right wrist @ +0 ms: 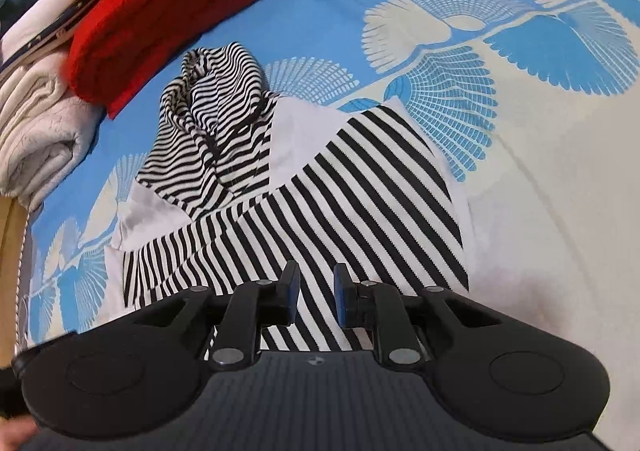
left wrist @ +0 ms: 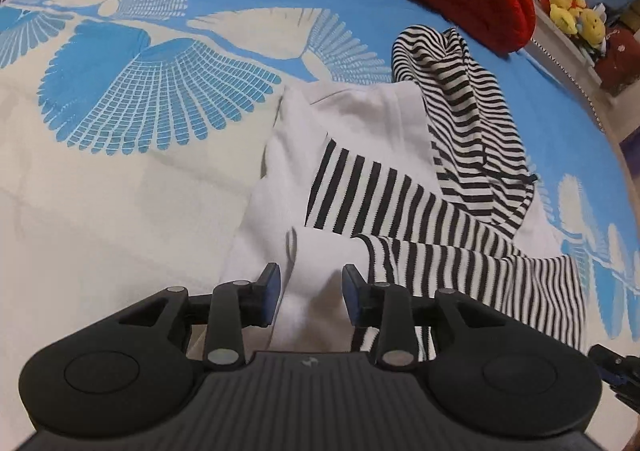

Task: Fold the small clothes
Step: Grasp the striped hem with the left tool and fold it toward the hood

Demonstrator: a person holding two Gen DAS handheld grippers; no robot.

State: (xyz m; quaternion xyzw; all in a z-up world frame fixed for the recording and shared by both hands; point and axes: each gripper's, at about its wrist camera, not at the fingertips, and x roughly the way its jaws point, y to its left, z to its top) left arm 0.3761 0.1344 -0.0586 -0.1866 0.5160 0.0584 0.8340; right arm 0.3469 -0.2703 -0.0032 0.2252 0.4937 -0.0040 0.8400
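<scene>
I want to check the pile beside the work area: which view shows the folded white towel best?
The right wrist view. The folded white towel lies at the left edge beside the red knit, its rolled folds plain to see. The left wrist view shows the red knit, but no white towel that can be told for sure.

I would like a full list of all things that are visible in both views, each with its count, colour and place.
striped garment: one, black and white, spread on the bed, hood bunched at its far end.
bedspread: one, blue and cream fan print, under everything.
red knit: one, folded, far edge of bed.
cream folded cloth: one, beside the red knit.
plush toys: a few, yellow, on a shelf beyond the bed.
left tongs: black, blue pads, open over white cloth.
right tongs: black, blue pads, open over stripes.
</scene>
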